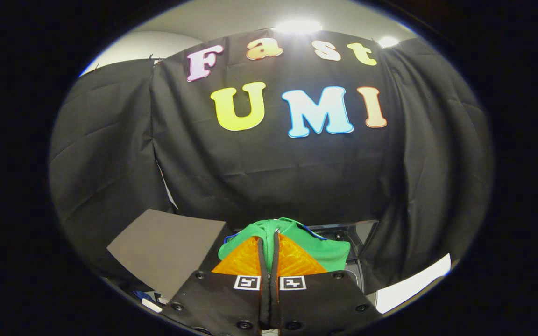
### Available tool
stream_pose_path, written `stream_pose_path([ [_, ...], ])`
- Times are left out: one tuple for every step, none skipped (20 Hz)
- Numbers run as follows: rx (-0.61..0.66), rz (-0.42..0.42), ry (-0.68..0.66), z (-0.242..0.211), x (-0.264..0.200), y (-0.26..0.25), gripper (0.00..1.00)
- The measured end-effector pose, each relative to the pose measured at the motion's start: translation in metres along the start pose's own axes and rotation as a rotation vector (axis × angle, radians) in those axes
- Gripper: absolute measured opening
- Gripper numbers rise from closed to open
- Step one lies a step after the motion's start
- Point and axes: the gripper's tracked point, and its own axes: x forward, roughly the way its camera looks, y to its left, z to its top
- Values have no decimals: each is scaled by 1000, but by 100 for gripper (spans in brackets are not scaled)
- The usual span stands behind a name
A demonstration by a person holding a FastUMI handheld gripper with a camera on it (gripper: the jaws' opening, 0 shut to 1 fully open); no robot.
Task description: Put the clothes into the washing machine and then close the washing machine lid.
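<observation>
While the gripper is held high and pointed forward toward the black cloth booth wall, its two fingers stand pressed together, only a thin dark seam left between them. A soft green garment with a thin blue edge is pinched in that seam; both fingers press on it. The cloth bunches up over the fingertips and spills mostly to the right side, with a smaller fold showing to the left.

Pose: the gripper sits level, fingers running straight ahead, the garment lifted clear of what lies beneath. Whether any part of the garment touches a surface below cannot be told.

Beyond the fingers and below the garment, a dark glossy machine top with a recessed rim shows on the right, partly hidden by the cloth. To the left of the fingers a flat grey-brown raised panel stands tilted, its near edge sloping down toward the gripper; whether it is the washing machine's lid cannot be told for sure. A pale white surface lies low to the right, well apart from the fingers.

Room: the space ahead of the fingertips up to the cloth wall is open. The tilted panel bounds the left; draped wall folds bound the right.
</observation>
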Motion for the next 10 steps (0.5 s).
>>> stream_pose_path([
  [-6, -11, 12, -8, 6, -5, 1],
  [-12, -23, 28, -18, 11, -11, 1],
  [-8, -32, 45, -32, 14, -17, 1],
  [2, -37, 62, -43, 20, -21, 1],
  [4, -44, 76, -54, 27, -23, 1],
  [1, -53, 87, -64, 34, -27, 1],
  [-3, -60, 98, -75, 40, -30, 1],
  [2, -67, 112, -85, 48, -33, 1],
  [11, -72, 129, -95, 55, -36, 1],
  [18, -78, 147, -105, 62, -39, 1],
])
